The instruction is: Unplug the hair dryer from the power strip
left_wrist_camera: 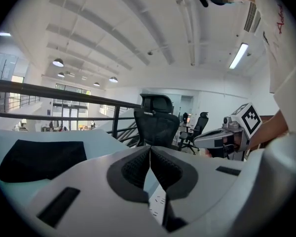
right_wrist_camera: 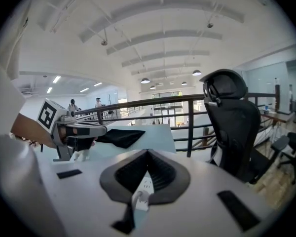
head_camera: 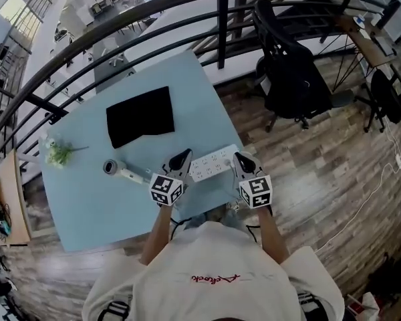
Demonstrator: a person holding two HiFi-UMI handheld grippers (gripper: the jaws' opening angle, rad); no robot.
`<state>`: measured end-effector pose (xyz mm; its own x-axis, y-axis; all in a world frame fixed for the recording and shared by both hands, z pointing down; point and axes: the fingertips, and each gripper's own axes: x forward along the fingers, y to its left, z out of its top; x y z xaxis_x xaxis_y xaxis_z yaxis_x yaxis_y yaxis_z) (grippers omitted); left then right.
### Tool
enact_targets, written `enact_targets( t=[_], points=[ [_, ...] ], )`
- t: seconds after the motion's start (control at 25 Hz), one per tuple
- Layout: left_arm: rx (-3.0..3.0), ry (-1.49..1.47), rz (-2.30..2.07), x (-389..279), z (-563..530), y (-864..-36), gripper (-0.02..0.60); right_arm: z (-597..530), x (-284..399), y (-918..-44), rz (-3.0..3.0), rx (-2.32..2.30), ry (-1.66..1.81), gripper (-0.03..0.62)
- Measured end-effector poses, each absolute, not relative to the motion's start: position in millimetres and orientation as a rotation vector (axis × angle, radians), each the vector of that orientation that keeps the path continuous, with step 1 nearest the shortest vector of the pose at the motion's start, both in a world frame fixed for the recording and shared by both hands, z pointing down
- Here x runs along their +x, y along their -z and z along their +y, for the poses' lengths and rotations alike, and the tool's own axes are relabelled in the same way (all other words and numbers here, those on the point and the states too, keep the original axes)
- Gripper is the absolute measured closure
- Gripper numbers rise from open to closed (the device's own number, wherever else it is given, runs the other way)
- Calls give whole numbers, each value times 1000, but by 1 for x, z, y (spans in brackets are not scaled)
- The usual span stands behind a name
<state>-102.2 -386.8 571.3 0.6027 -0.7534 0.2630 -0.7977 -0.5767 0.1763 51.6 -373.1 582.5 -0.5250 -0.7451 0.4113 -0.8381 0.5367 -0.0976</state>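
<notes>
Head view: a pale blue rectangular table (head_camera: 87, 206) carries a white oblong power strip (head_camera: 214, 164) near its front edge. The left gripper (head_camera: 182, 156) sits at the strip's left end and the right gripper (head_camera: 240, 158) at its right end, each with its jaws pressed together and holding nothing. A grey-and-white hair dryer (head_camera: 123, 172) lies on the table just left of the left gripper, its round nozzle pointing away from the strip. A flat black cloth (head_camera: 141, 116) lies farther back, a small green plant sprig (head_camera: 57, 152) is near the left edge, and a black office chair (head_camera: 291, 72) stands on the wood floor beyond a dark metal railing (head_camera: 222, 19).

Left gripper view: the left gripper (left_wrist_camera: 149, 150) has its ribbed pads meeting, with the power strip (left_wrist_camera: 158, 204) showing below them.

Right gripper view: the right gripper (right_wrist_camera: 147, 155) is likewise closed and empty. Beneath it, the power strip (right_wrist_camera: 144, 185) bears what looks like a white plug at its near end.
</notes>
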Motion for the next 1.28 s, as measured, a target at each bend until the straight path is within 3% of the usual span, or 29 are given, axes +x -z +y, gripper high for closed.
enact_targets(
  t=[0.8, 0.84, 0.88, 1.0, 1.28],
  points=[
    [2674, -685, -895, -51, -359, -676, 569, -345, 58, -648, -2349, 1285, -551, 577],
    [2687, -723, -881, -49, -357, -681, 557, -344, 59, -649, -2349, 1281, -550, 577],
    [2698, -766, -869, -46, -355, -687, 462, -342, 60, -650, -2348, 1278, -550, 577],
    [2732, -882, -814, -38, -348, -701, 341, -339, 62, -652, -2346, 1267, -553, 577],
    [2790, -1017, -680, -17, -344, -718, 207, -337, 66, -650, -2341, 1260, -547, 577]
  ],
)
